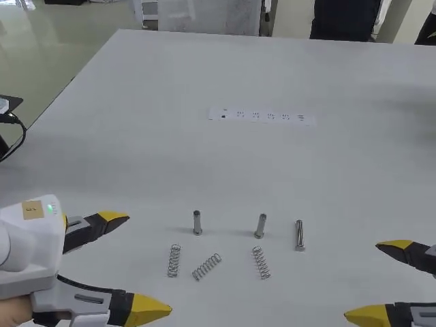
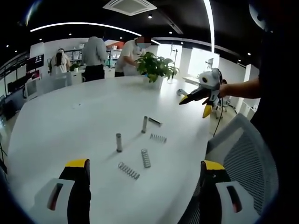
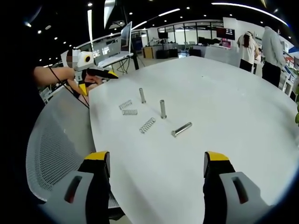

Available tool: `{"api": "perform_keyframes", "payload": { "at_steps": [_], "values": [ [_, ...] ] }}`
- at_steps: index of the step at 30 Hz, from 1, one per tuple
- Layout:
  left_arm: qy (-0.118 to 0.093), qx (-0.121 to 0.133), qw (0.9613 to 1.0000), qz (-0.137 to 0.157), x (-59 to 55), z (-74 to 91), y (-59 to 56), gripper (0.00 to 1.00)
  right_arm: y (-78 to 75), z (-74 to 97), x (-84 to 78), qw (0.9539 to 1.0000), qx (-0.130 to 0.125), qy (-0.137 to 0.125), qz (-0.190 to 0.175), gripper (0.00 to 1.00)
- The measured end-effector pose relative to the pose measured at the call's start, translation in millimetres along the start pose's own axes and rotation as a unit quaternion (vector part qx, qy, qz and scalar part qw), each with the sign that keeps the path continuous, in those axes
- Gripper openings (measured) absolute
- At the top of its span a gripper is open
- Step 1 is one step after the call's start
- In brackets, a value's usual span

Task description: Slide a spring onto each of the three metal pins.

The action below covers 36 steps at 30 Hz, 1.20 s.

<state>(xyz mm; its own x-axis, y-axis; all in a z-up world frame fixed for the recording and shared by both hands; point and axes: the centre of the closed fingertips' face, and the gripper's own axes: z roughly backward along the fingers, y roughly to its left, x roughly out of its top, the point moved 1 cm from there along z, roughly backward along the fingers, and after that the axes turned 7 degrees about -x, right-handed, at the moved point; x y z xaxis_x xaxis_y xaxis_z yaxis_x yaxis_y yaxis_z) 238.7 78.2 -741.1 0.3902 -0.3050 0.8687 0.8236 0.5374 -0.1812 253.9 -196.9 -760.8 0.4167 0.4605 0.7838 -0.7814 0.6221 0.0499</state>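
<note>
Two metal pins (image 1: 197,222) (image 1: 260,225) stand upright on the white table (image 1: 218,163); a third pin (image 1: 299,235) lies on its side to their right. Three loose springs (image 1: 174,260) (image 1: 206,267) (image 1: 261,262) lie flat just in front of the pins. My left gripper (image 1: 133,264) hovers open at the lower left, short of the springs. My right gripper (image 1: 378,281) hovers open at the lower right, beside the lying pin (image 3: 181,129). Neither holds anything. In the left gripper view, the left gripper (image 2: 145,165) points at the springs (image 2: 145,157) and the nearest upright pin (image 2: 119,142).
A flush socket strip (image 1: 261,116) is set into the table farther back. A mesh chair (image 2: 243,149) sits at the near table edge. A potted plant (image 2: 156,67) stands at the far end, with people beyond it.
</note>
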Motion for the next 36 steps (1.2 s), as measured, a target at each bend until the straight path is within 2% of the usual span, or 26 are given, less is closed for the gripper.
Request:
{"api": "perform_keyframes", "payload": {
  "at_steps": [11,20,25,26,28,30,31,36],
  "values": [
    [-0.004,0.007,1.0,0.001,0.7,-1.6,2.7,0.93,-7.7,-7.2,10.1,0.9999,-0.01,0.007,-0.005,0.75],
    [-0.012,0.012,0.9998,0.006,2.2,-3.4,5.3,0.9,-13.6,-10.3,14.6,0.9999,-0.008,0.014,-0.007,0.7],
    [-0.019,0.013,0.9997,-0.002,3.6,-5.2,6.4,0.88,-17.0,-12.8,16.2,0.9997,-0.006,0.019,-0.014,0.67],
    [-0.021,0.011,0.9997,-0.008,3.5,-5.7,5.8,0.87,-17.7,-13.4,16.6,0.9997,-0.006,0.02,-0.015,0.67],
    [-0.029,0.012,0.9988,-0.039,5.0,-5.9,6.2,0.86,-20.3,-15.6,16.6,0.9995,-0.009,0.027,-0.015,0.66],
    [-0.023,0.006,0.9992,-0.033,3.1,-6.1,4.2,0.86,-21.0,-17.2,18.2,0.9995,-0.007,0.029,-0.01,0.67],
    [-0.028,0.005,0.9989,-0.038,4.5,-6.1,3.3,0.86,-21.4,-17.9,19.0,0.9994,-0.005,0.032,-0.011,0.67],
    [-0.026,0.007,0.9991,-0.031,4.5,-5.8,6.3,0.85,-26.2,-21.2,25.8,0.9995,-0.012,0.028,-0.002,0.63]
  ]
}}
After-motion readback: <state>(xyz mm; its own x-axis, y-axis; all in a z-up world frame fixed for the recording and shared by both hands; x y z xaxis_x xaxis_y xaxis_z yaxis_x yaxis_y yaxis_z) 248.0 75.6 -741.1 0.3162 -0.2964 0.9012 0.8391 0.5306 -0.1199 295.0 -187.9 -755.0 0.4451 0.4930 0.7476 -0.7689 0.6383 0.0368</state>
